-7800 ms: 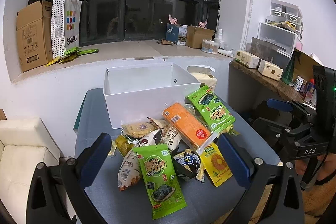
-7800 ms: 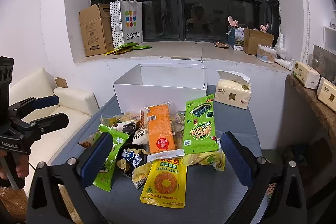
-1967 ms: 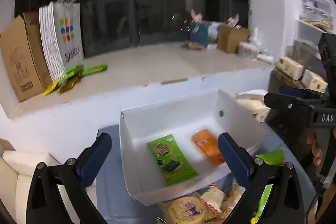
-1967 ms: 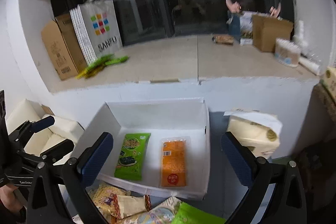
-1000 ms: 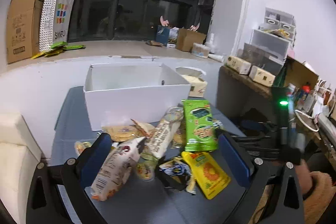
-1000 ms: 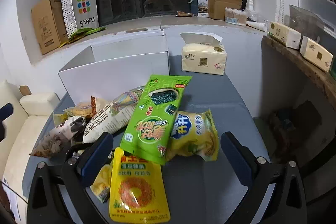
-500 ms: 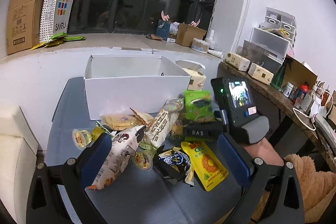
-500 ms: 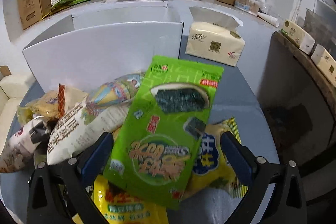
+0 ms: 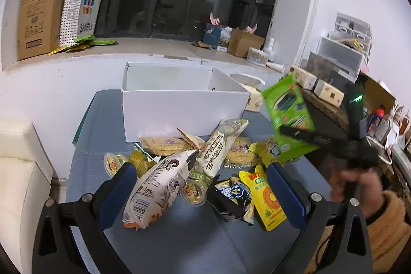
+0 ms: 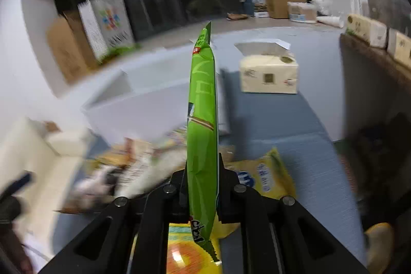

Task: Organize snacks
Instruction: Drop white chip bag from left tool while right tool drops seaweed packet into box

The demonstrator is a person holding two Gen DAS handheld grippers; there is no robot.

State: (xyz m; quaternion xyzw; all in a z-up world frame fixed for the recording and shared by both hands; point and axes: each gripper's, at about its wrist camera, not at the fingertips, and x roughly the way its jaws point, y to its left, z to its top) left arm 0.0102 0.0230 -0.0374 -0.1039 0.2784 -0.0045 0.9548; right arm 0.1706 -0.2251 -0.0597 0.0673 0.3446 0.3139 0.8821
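At nine o'clock on the bench, the left tongs stand wide and hold nothing, hanging over the near edge of the snack pile. Between their fingers lies the white bag, a puffed pillow pack: probably light, soft and slick, with brittle contents, so a grip on its crimped end seam seems safer than a squeeze across the belly. Beside it, toward twelve o'clock, a tall pale pack leans against the box, which sits at the far side of the bench, open at the top. Small round cups lie in the pile; they look stiff and could be taken across the rim. At five o'clock a yellow pouch lies flat, thin and floppy, best caught by an edge.

At three o'clock the right tongs are closed on the green packet, gripped near its lower end. It stands edge-on and upright, lifted off the bench, above the yellow bag. It is flat and limp, likely to swing or slip, so a firm, steady carry seems wise. The tissue box sits beyond, at one o'clock.
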